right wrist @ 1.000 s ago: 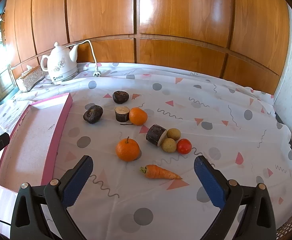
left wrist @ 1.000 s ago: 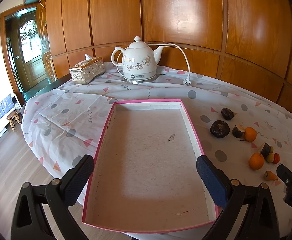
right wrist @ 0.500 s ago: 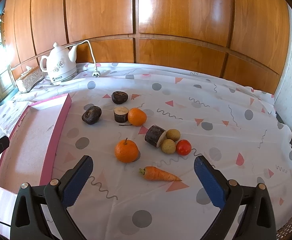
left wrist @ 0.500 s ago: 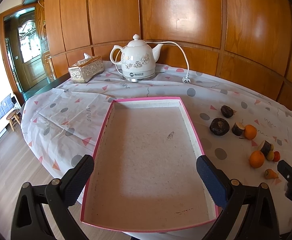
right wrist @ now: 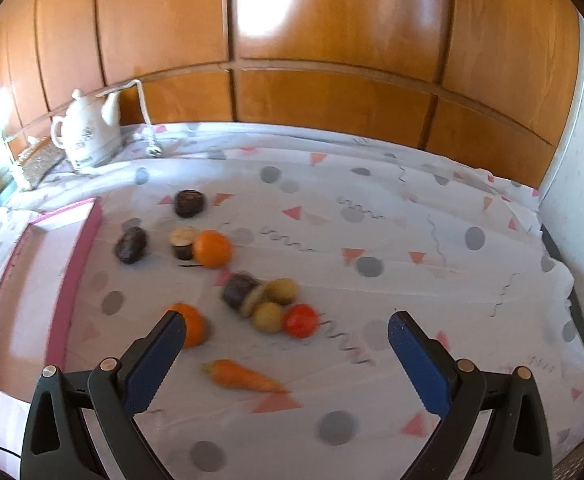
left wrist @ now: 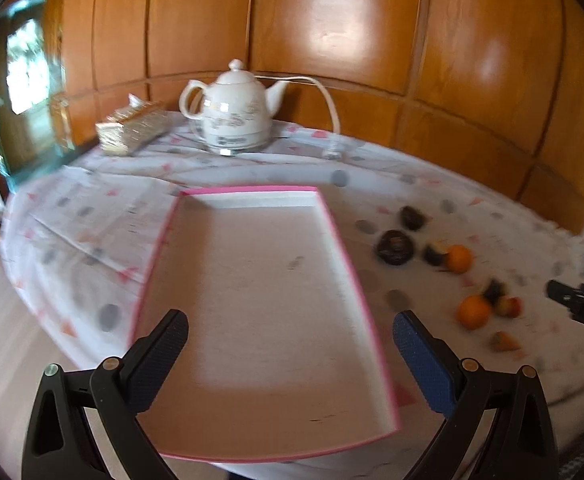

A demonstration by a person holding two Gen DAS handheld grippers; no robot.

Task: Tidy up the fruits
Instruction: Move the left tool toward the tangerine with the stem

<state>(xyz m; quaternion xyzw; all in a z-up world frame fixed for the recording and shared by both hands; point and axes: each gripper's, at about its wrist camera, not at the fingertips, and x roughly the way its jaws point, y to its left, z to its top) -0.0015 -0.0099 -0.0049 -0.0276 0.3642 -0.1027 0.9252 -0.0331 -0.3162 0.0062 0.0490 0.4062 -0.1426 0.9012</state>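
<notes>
The fruits (right wrist: 212,249) are lying on a dotted white tablecloth (right wrist: 411,280), beside a pink tray (left wrist: 343,240). A white teapot (left wrist: 234,112) is sitting by the wooden wall (right wrist: 331,40). The left gripper (left wrist: 290,344) and right gripper (right wrist: 284,344) are both hanging wide open, holding nothing.

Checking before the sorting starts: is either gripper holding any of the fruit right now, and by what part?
Nothing is held. The left gripper is open above the pink tray, and the right gripper is open over the carrot.
</notes>
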